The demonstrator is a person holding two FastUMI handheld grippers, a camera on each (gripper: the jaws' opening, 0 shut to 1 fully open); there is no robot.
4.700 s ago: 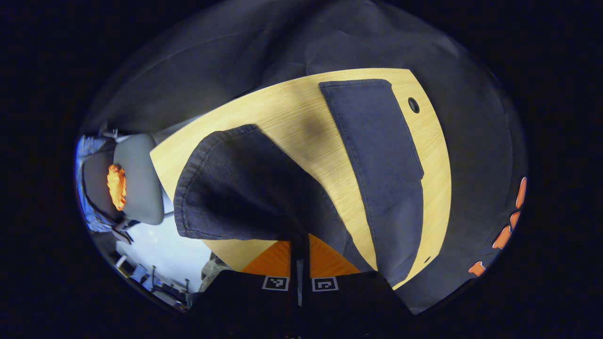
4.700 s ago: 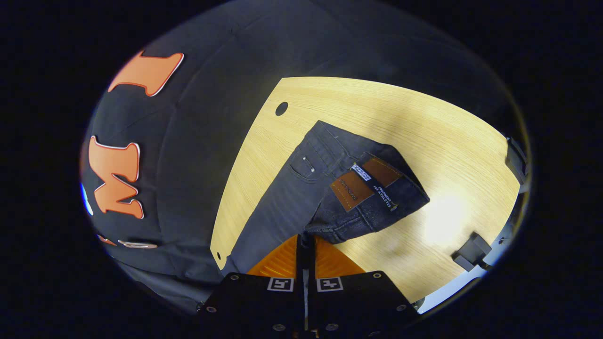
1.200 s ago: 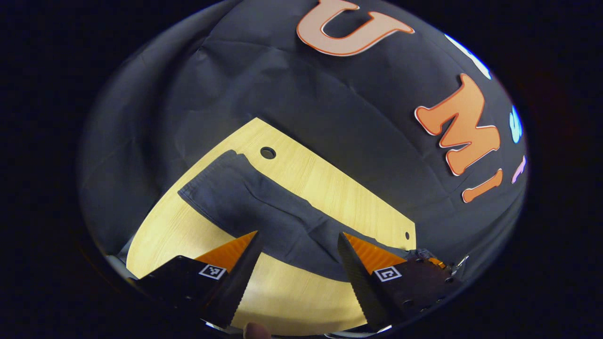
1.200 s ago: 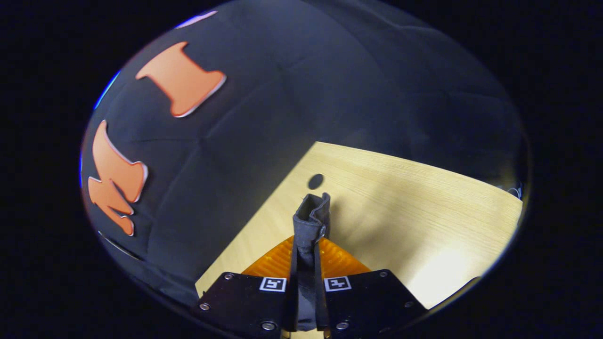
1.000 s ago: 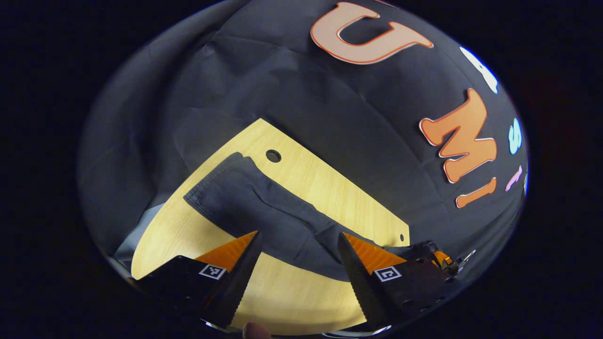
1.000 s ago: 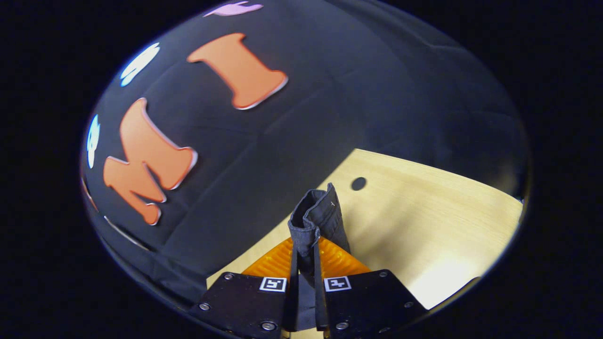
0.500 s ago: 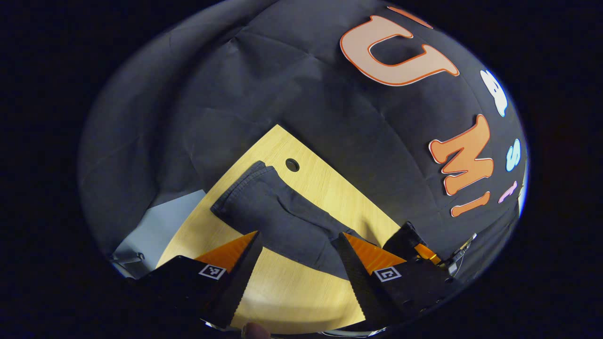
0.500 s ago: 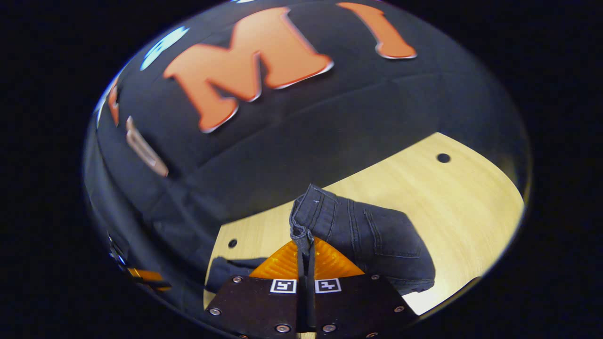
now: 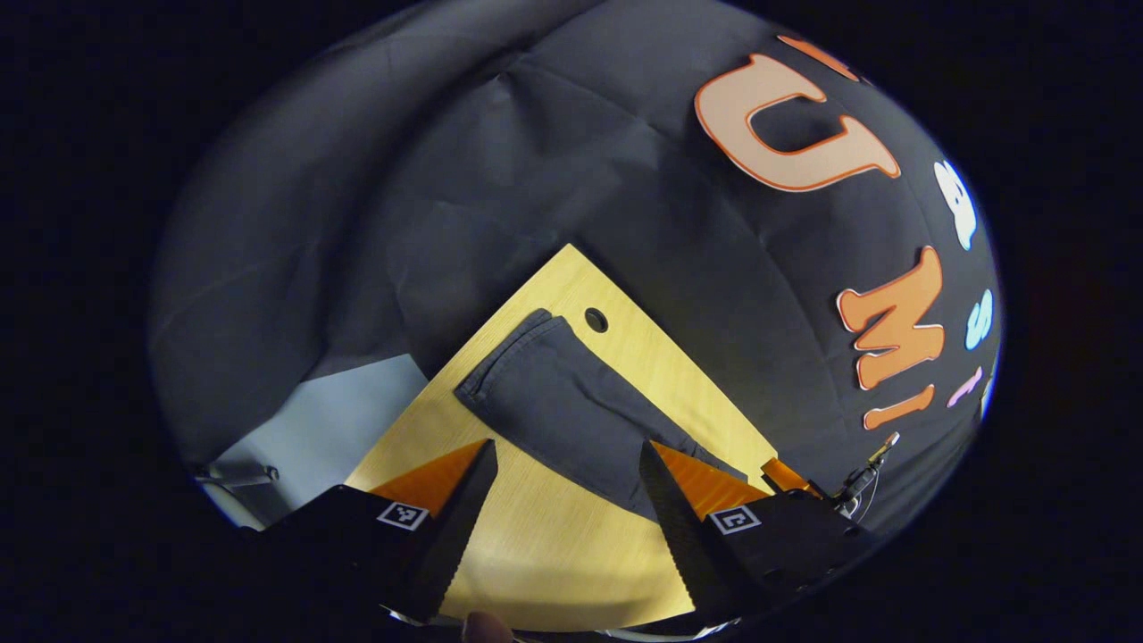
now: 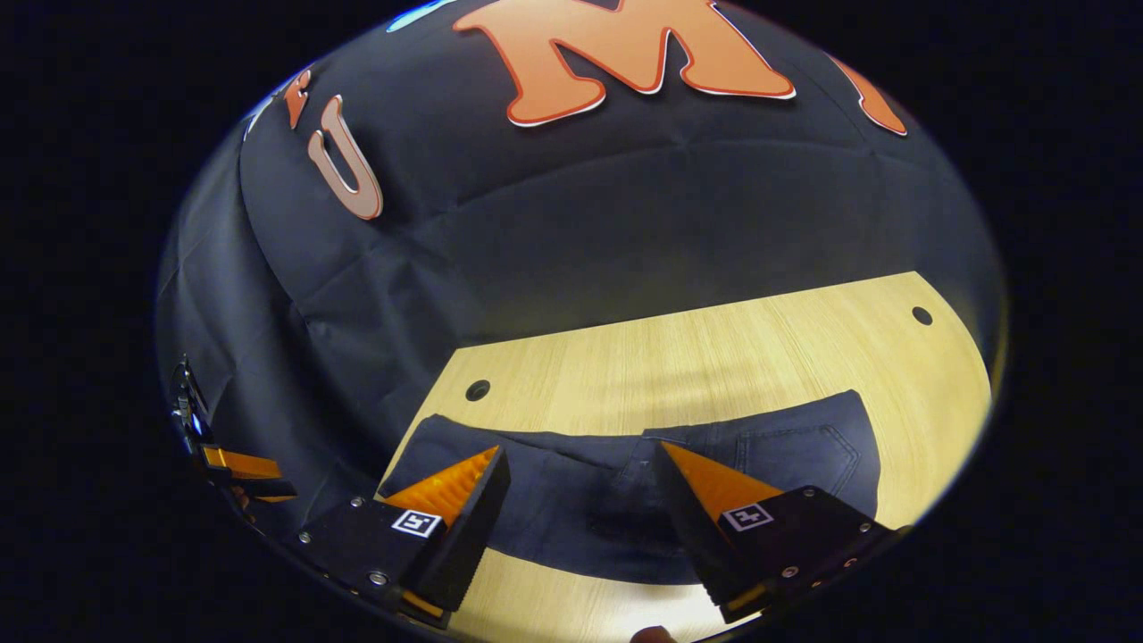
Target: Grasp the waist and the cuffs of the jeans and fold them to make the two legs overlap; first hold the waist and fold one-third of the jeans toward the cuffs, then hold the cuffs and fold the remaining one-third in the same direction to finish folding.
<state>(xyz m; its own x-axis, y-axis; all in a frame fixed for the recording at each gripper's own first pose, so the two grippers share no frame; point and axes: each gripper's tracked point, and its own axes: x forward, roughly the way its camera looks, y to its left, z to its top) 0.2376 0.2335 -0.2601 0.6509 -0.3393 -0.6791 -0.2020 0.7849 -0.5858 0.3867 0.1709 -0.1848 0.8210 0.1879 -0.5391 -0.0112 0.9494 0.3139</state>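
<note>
Both claws hang spread wide and empty, the left claw (image 9: pixel 564 473) and the right claw (image 10: pixel 580 478) above the near table (image 10: pixel 714 357) edge. Beyond them the jeans (image 10: pixel 571 500) lie flat on it.

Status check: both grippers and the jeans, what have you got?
Left gripper open, off the cloth. Right gripper open above the waist end. Dark denim jeans lie flat on the light wooden table, legs overlapped. Nothing in the way.
</note>
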